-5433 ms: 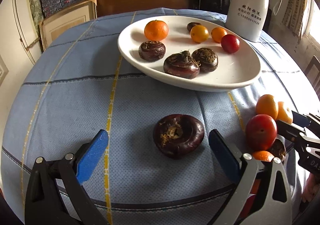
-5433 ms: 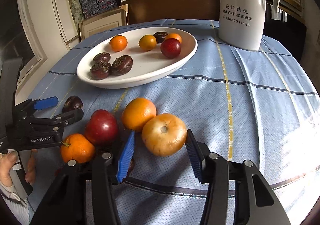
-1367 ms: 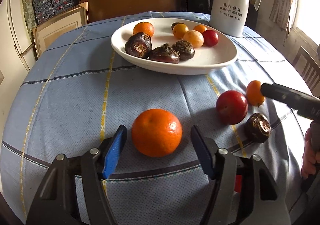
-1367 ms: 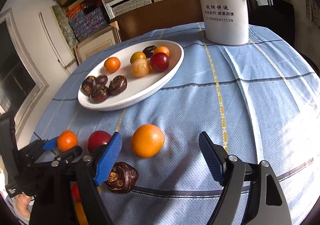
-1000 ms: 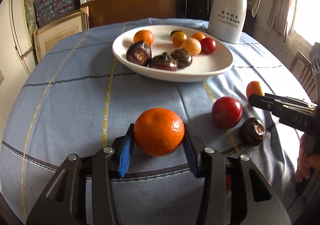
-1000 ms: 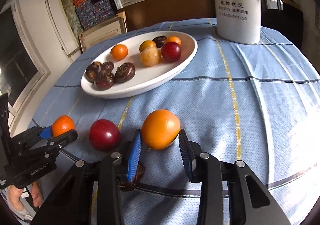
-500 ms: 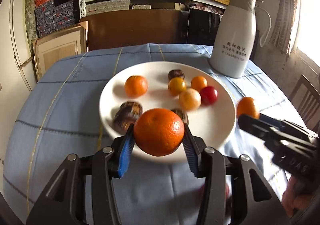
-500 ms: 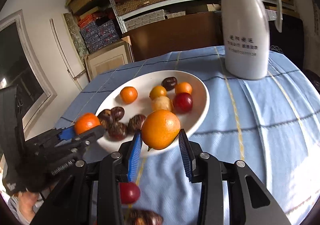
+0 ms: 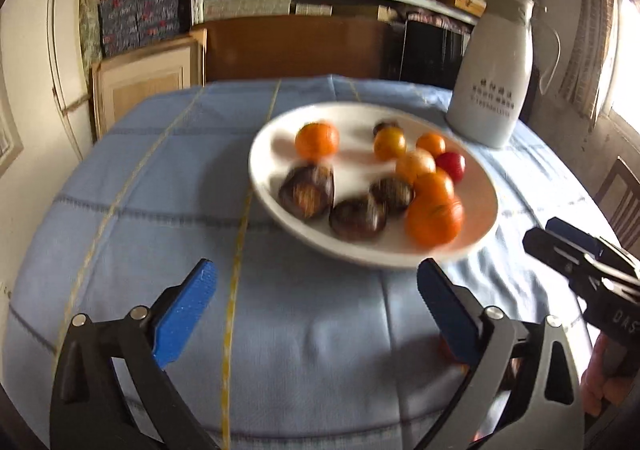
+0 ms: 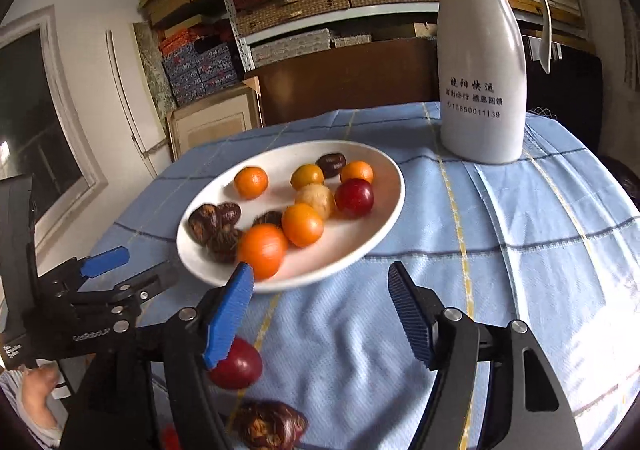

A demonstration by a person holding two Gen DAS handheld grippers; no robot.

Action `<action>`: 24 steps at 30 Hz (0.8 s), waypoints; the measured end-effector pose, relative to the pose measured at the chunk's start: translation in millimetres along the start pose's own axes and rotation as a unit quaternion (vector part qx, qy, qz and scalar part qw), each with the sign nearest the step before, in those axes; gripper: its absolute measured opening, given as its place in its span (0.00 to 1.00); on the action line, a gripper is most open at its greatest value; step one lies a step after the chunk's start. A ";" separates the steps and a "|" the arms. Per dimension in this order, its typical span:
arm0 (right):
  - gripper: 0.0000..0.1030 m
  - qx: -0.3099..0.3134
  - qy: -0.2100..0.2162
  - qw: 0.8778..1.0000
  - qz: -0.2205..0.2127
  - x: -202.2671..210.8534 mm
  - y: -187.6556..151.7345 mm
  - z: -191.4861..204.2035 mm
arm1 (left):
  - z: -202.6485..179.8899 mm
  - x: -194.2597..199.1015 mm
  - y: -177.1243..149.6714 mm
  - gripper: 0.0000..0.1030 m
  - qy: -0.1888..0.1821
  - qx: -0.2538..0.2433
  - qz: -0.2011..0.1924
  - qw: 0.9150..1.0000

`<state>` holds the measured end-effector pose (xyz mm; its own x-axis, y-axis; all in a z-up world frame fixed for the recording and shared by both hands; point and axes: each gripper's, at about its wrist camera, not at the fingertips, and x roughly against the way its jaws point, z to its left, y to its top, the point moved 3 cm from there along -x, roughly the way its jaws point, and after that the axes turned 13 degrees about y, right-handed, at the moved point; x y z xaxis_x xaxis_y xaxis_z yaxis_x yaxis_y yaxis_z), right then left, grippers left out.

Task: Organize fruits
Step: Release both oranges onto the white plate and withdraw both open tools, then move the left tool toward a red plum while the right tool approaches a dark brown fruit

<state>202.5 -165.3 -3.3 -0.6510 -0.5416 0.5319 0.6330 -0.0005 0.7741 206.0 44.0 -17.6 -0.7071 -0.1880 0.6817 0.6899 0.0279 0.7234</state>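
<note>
Both oranges (image 10: 262,250) now lie on the plate (image 10: 384,185), released as both tongs (image 9: 316,304) (image 10: 320,310) sprang apart, empty.

In the left wrist view the fruits on the white plate (image 9: 280,153) are blurred, so the dark ones (image 9: 308,189) show no detail. In the right wrist view the red fruit (image 10: 238,366) is partly hidden behind a blue pad, and the dark fruit (image 10: 268,426) is cut by the bottom edge.
</note>
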 end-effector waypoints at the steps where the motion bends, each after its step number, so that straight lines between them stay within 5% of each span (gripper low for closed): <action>1: 0.69 -0.002 -0.003 1.000 0.003 0.9 -3.1 -1.7 | -0.8 1.8 -6.6 0.95 0.003 -0.003 0.006 1.000; 9: 0.85 -0.055 -0.019 0.998 -0.012 34.0 -15.5 -22.2 | -29.3 25.1 -31.4 0.96 -0.015 -0.053 -0.016 0.998; 19: 0.86 -0.102 -0.013 0.995 -0.017 40.5 -16.1 -38.7 | -69.0 22.3 -33.7 0.96 -0.020 -0.114 -0.020 0.993; 24: 0.87 -0.098 -0.014 0.995 -0.015 40.1 -16.4 -36.9 | -56.3 18.2 -29.1 0.96 -0.012 -0.107 -0.017 0.994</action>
<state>181.5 -218.0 -7.4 -0.6807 -0.5151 0.5209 0.6809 -0.1826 0.7092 181.7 -15.6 -32.4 -0.7323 -0.1626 0.6612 0.6809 -0.1872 0.7081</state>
